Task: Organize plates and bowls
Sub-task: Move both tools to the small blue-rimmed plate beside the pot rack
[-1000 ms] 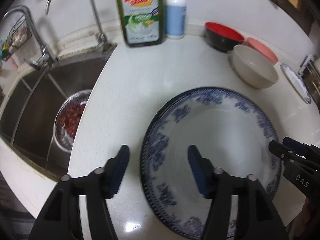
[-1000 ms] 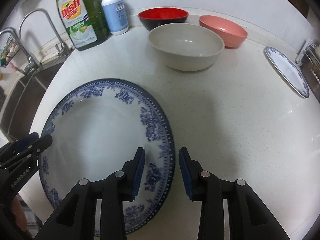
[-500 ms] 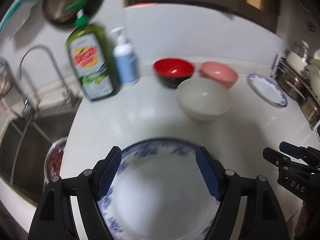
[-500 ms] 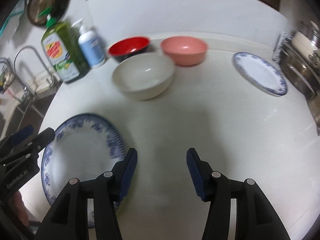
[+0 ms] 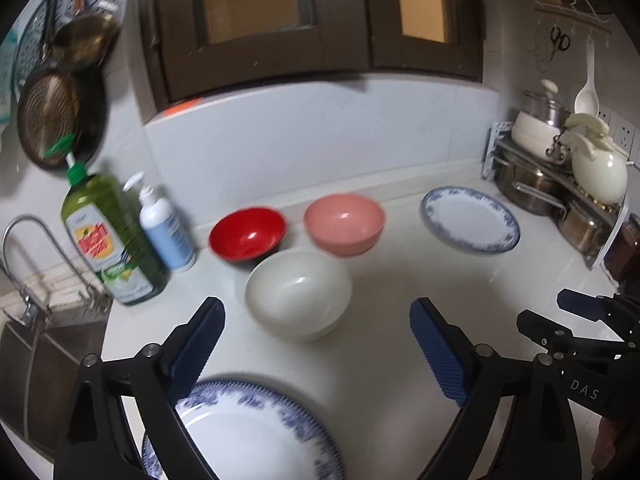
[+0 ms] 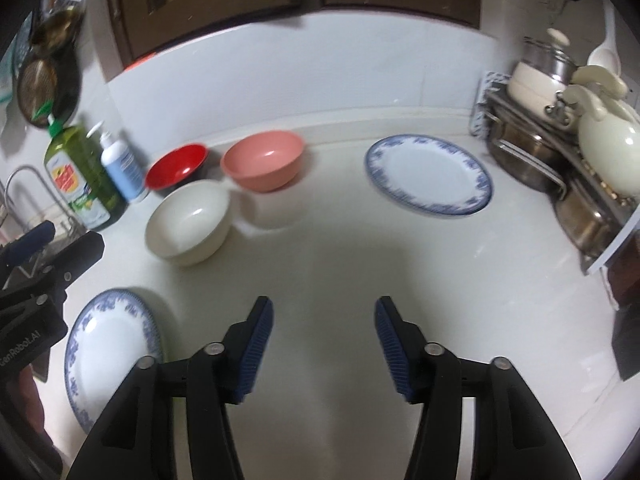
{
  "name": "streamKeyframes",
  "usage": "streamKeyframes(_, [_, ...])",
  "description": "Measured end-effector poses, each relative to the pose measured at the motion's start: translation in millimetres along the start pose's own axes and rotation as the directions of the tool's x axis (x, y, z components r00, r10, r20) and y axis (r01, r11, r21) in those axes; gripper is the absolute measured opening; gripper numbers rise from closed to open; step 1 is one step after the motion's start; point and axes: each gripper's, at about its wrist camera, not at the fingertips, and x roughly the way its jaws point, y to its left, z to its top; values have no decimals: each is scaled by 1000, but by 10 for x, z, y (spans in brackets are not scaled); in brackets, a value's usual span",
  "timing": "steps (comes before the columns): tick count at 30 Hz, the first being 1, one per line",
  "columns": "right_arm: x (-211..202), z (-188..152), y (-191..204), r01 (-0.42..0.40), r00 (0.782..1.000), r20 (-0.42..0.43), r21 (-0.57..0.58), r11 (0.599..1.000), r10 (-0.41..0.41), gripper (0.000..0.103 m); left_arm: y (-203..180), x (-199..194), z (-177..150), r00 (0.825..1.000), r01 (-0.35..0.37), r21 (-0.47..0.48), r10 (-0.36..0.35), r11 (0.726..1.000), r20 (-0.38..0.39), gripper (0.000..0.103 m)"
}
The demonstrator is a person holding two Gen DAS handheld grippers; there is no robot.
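A large blue-patterned plate [image 5: 244, 436] lies flat at the counter's front left, just below my open, empty left gripper [image 5: 316, 344]; it also shows in the right wrist view [image 6: 108, 352]. A cream bowl [image 5: 298, 292], a red bowl [image 5: 248, 234] and a pink bowl [image 5: 344, 224] stand upright mid-counter. A smaller blue-rimmed plate [image 5: 470, 220] lies at the back right. My right gripper [image 6: 324, 344] is open and empty above bare counter, right of the large plate.
A green dish soap bottle [image 5: 108, 240] and a white pump bottle [image 5: 166, 232] stand beside the sink [image 5: 28, 344] and tap at left. A rack of pots with a cream kettle [image 5: 596, 172] stands at the right edge. Pans hang on the left wall.
Both grippers have pulled back and up from the large plate, which stays flat on the counter. Both sets of fingers have opened wider.
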Motion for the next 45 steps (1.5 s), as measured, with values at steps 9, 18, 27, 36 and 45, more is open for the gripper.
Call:
streamKeyframes(9, [-105, 229, -473, 71, 994, 81, 44, 997, -75, 62, -385, 123, 316, 997, 71, 16, -71, 997, 38, 100])
streamKeyframes(18, [-73, 442, -803, 105, 987, 115, 69, 992, -112, 62, -651, 340, 591, 992, 118, 2, -118, 993, 54, 100])
streamKeyframes(27, [53, 661, -1187, 143, 978, 136, 124, 982, -159, 62, -990, 592, 886, 991, 104, 73, -110, 992, 80, 100])
streamKeyframes(36, [295, 852, -1509, 151, 975, 138, 166, 974, -175, 62, -1212, 853, 1106, 990, 83, 89, -92, 993, 106, 100])
streamKeyframes(45, [587, 1014, -1782, 168, 972, 130, 194, 966, -195, 62, -1372, 1414, 1196, 994, 105, 65, -107, 992, 18, 100])
